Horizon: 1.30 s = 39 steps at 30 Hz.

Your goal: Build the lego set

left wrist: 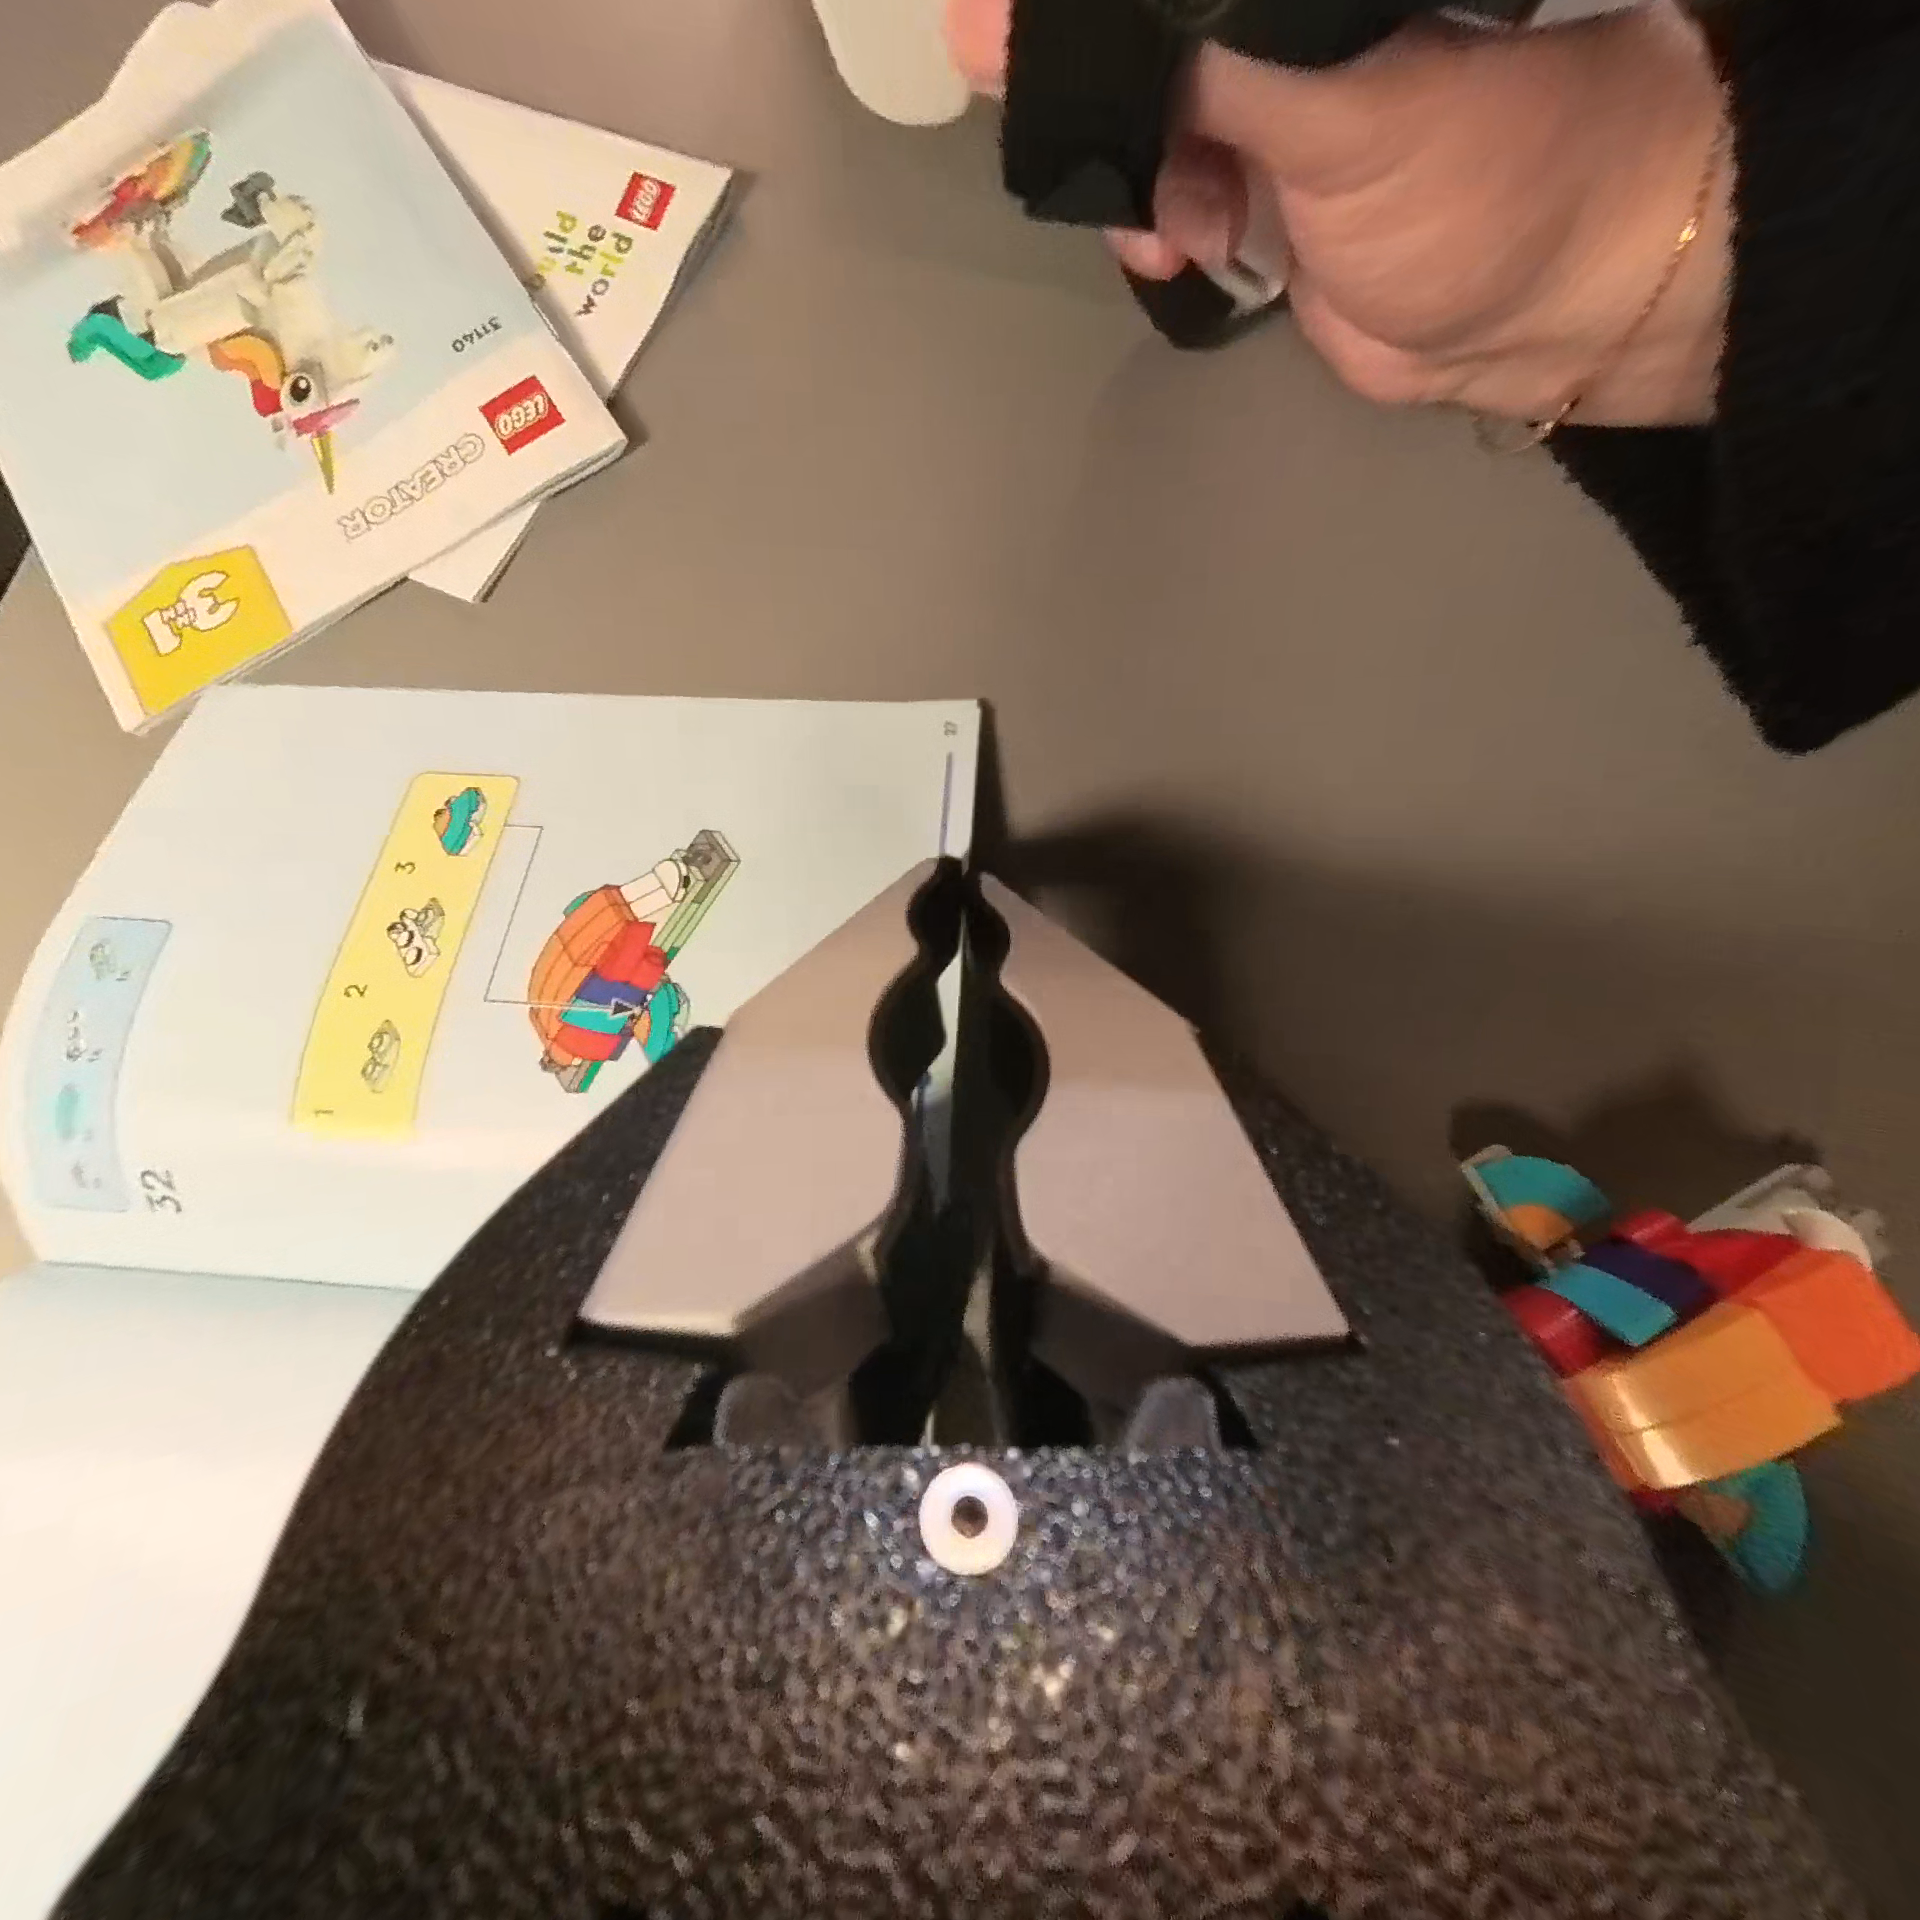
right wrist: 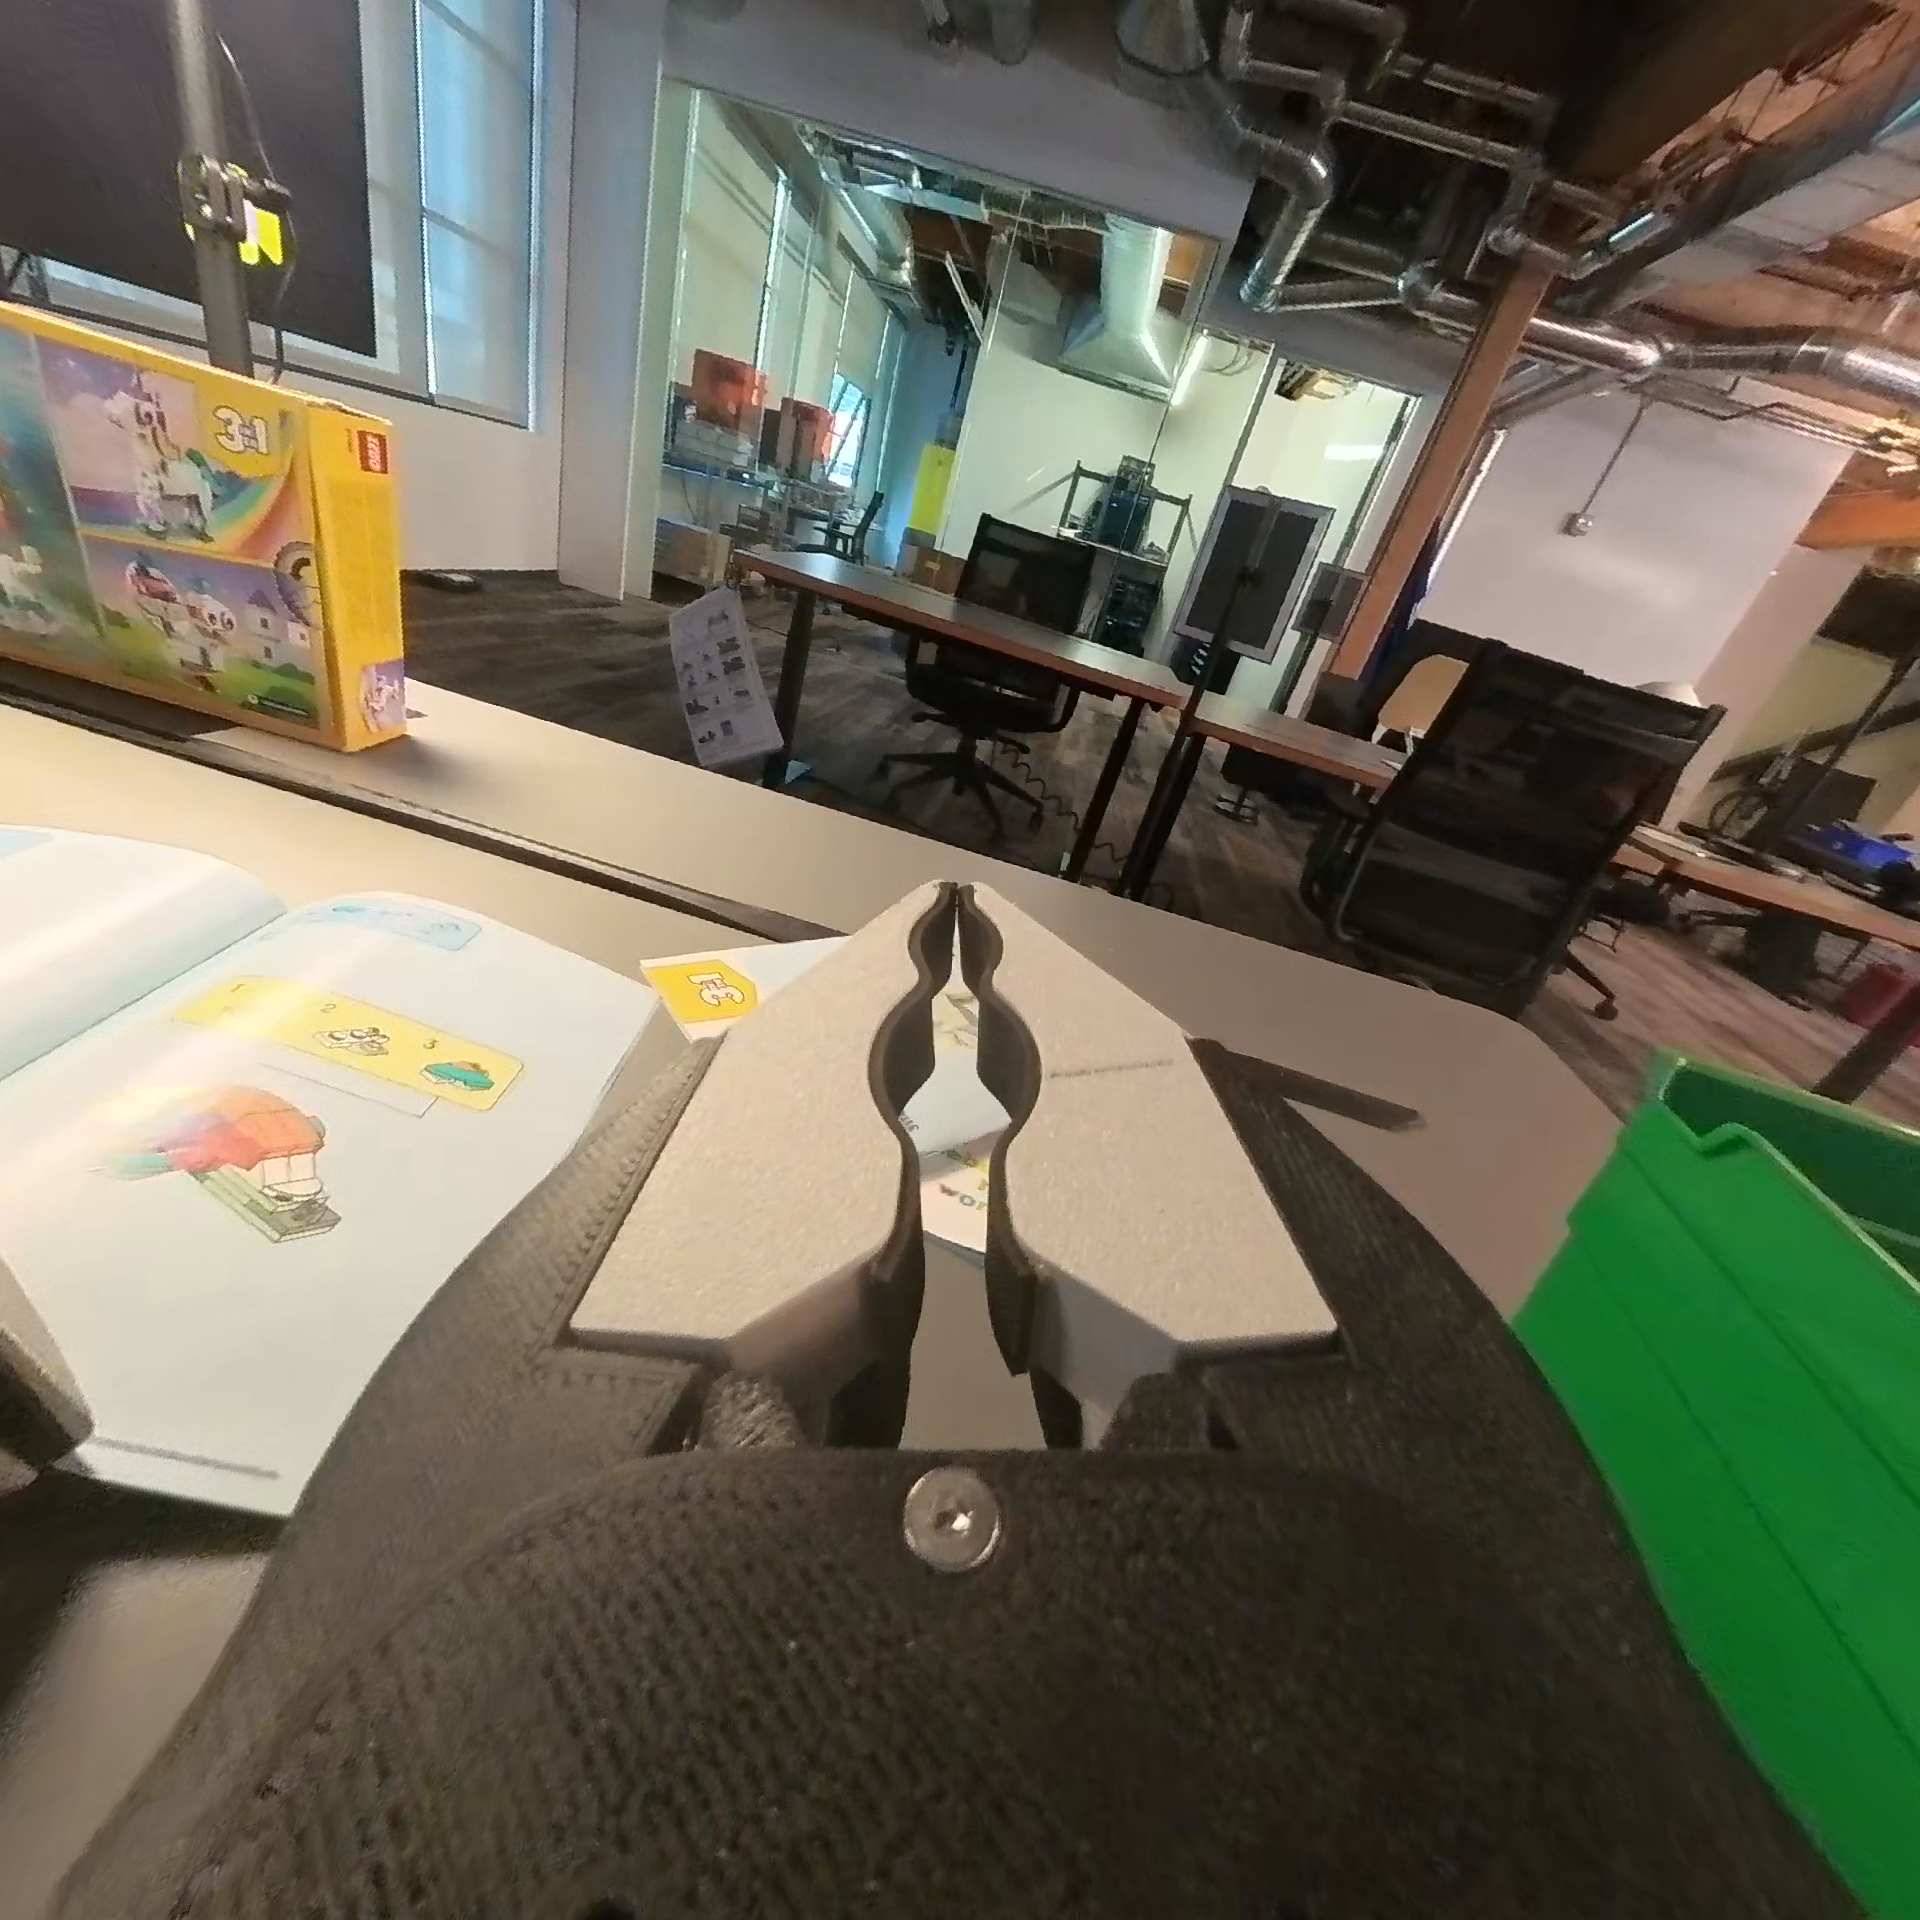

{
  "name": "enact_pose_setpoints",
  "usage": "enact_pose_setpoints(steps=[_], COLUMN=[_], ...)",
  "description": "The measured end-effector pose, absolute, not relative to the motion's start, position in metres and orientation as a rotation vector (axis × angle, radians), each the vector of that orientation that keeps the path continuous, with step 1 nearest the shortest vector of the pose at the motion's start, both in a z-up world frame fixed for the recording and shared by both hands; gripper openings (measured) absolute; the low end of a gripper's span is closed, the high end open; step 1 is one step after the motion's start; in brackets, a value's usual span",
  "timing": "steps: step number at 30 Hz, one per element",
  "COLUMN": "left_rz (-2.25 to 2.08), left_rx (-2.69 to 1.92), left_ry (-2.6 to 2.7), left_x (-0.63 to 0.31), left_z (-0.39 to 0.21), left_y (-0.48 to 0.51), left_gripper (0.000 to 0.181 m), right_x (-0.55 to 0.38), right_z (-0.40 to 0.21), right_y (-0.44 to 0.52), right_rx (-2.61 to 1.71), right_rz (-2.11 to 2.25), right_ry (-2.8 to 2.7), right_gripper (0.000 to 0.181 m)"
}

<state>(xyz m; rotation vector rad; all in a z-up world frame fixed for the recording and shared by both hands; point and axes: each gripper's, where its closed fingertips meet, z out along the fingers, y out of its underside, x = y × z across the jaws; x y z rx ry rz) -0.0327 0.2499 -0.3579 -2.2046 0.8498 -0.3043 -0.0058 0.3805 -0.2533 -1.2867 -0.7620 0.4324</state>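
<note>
An open instruction booklet (left wrist: 582,935) lies on the grey table (left wrist: 1195,623); it also shows in the right wrist view (right wrist: 312,1091). My left gripper (left wrist: 951,878) is shut at the right edge of the booklet's page, and a thin sheet edge shows between its fingers. A partly built colourful lego model (left wrist: 1704,1340) in orange, red, teal and white lies on the table just to the right of the left gripper. My right gripper (right wrist: 954,896) is shut and empty, held above the table over the closed booklets.
Two closed booklets (left wrist: 260,364) (left wrist: 613,249) lie at the far left. A hand in a dark sleeve (left wrist: 1455,229) holds a black handle at the top right. A yellow lego box (right wrist: 208,561) stands at the table's back. A green bin (right wrist: 1745,1299) stands at the right. The grippers' ends are close to 15 cm from one another.
</note>
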Motion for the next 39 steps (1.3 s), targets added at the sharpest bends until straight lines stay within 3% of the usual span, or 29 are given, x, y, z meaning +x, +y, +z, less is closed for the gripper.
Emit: enact_pose_setpoints(steps=[15,22,32,34,37,39], left_rz=[-0.887,-1.091,-1.155,-1.036,-0.516,-0.089], left_rx=[-2.037,-1.972,-1.891,-1.824,-1.586,-1.399], left_ry=[0.464,0.346,0.383,0.332,0.237,0.123], left_x=[-0.043,-0.050,-0.047,-0.059,-0.104,-0.148], left_z=[-0.332,-0.320,-0.308,-0.297,-0.241,-0.201], left_y=[0.251,0.251,0.244,0.249,0.246,0.218], left_gripper=[0.000,0.000,0.000,0.000,0.018,0.014], right_x=[-0.022,-0.019,-0.044,-0.057,-0.081,-0.100], right_z=[-0.242,-0.249,-0.344,-0.341,-0.324,-0.313], right_y=[0.331,0.325,0.285,0.278,0.268,0.259], right_rx=[-1.066,-1.051,-1.335,-1.300,-1.245,-1.175], right_rz=[0.687,0.612,0.656,0.664,0.737,0.777], right_ry=[-0.924,-1.008,-1.749,-1.754,-1.685,-1.652], right_gripper=[0.004,0.001,0.000,0.000,0.000,0.000])
